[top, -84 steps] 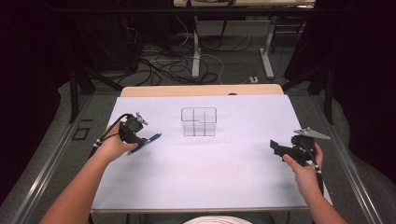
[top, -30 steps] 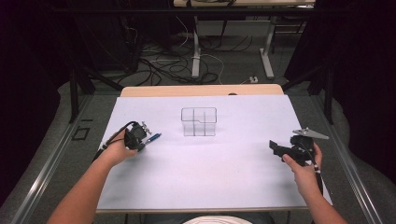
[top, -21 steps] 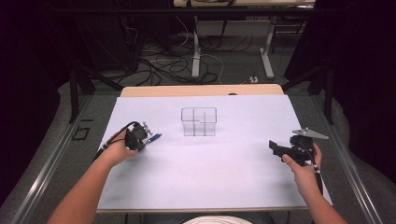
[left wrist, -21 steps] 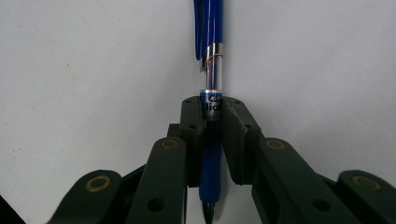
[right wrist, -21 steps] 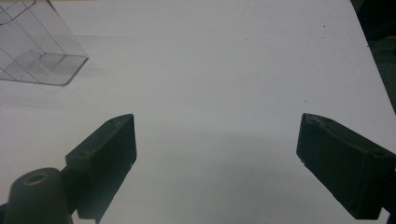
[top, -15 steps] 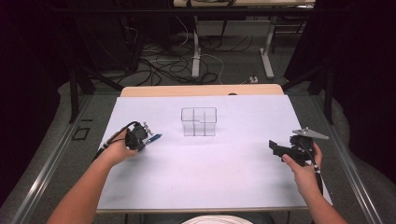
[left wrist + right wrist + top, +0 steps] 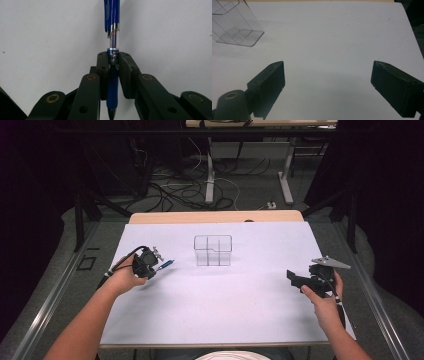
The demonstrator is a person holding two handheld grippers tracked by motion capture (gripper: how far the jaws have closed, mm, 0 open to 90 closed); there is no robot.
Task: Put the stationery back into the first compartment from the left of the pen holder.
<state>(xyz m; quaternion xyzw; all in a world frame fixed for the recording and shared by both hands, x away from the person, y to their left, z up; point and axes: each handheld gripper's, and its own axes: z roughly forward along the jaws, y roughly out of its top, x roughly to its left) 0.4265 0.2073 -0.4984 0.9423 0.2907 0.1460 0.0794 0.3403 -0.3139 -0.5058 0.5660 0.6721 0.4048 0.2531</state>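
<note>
Now my left hand-held gripper is clamped on the blue pen.
Pen sits at the tabletop's left; my right hand-held gripper stands apart, right of the clear organizer.

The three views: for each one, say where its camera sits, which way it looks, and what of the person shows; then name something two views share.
High view: above the table, looking forward and down; both forearms, left gripper, right gripper.
Left gripper view: on that gripper, looking along jaws shut on a blue pen.
Right gripper view: on that gripper, open jaws, clear box beyond.
Shared: high and right gripper views both show the box.
</note>
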